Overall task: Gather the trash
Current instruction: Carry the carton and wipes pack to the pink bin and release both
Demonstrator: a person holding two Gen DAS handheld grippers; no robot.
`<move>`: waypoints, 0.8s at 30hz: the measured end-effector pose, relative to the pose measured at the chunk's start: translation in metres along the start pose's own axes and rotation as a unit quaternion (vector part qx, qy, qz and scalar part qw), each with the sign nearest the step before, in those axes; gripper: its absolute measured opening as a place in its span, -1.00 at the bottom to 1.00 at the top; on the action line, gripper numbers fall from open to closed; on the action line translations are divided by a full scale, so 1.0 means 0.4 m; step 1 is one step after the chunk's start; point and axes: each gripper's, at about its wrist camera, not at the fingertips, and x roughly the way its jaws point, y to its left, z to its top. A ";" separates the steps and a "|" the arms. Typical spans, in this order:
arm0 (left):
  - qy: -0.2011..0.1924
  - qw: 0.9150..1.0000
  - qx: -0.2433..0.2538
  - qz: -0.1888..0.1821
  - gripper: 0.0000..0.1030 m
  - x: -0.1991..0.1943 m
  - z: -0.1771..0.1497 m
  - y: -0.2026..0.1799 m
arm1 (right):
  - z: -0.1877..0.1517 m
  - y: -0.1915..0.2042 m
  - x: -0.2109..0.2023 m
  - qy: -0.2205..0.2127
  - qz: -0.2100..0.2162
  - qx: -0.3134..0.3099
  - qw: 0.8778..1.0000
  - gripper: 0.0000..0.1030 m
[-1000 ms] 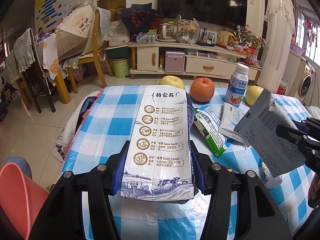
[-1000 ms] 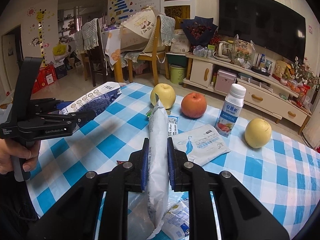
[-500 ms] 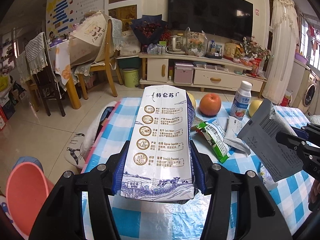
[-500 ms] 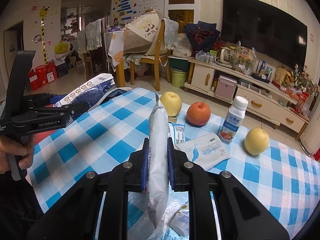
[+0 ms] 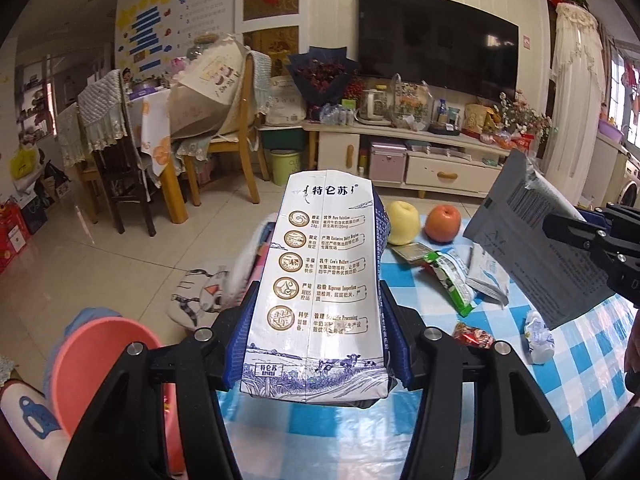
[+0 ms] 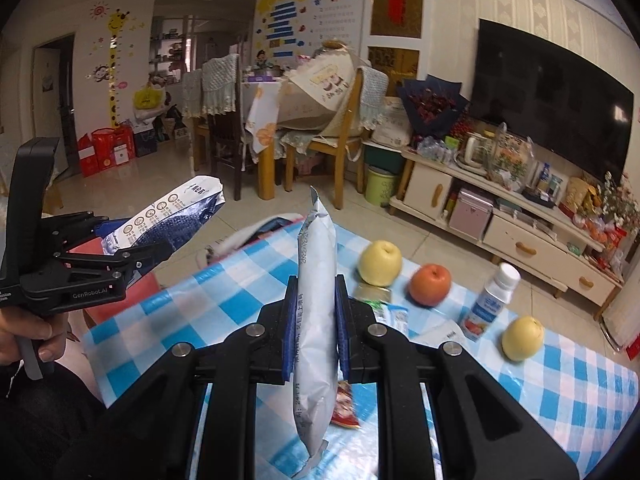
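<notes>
My left gripper (image 5: 316, 308) is shut on a flattened blue-and-white milk carton (image 5: 324, 280), held lengthwise above the left end of the blue-checked table (image 5: 320, 432). From the right wrist view the same carton (image 6: 172, 216) juts out of the left gripper (image 6: 158, 252), which a hand holds. My right gripper (image 6: 316, 300) is shut on a silver-white pouch (image 6: 316, 320) standing on edge. That pouch (image 5: 532, 248) also shows at the right of the left wrist view. A pink bin (image 5: 92, 360) stands low on the floor at the left.
On the table lie a green wrapper (image 5: 452, 280), a white pouch (image 5: 486, 272), a red wrapper (image 5: 472, 336) and a crushed small bottle (image 5: 540, 336). Two apples (image 5: 402, 222) (image 5: 442, 224), a drink bottle (image 6: 494, 300) and a yellow fruit (image 6: 522, 338) stand farther back. Chairs and a TV cabinet lie beyond.
Both grippers have risen and drawn back toward the table's left end, each keeping its load. The pink bin has come further into the left wrist view.
</notes>
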 end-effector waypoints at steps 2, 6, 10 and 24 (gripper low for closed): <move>-0.005 1.000 -0.006 0.010 0.10 -0.025 0.004 0.037 | 0.026 0.043 0.013 -0.004 0.013 -0.010 1.000 -0.65; -0.012 0.999 -0.021 0.036 0.10 -0.073 0.005 0.131 | 0.089 0.143 0.049 -0.013 0.047 -0.028 0.998 -0.65; -0.014 0.997 -0.040 0.066 0.10 -0.109 -0.004 0.230 | 0.146 0.252 0.090 -0.019 0.078 -0.045 0.996 -0.65; -0.008 0.983 -0.103 0.149 0.10 -0.182 -0.037 0.526 | 0.316 0.607 0.244 -0.016 0.173 -0.077 0.982 -0.65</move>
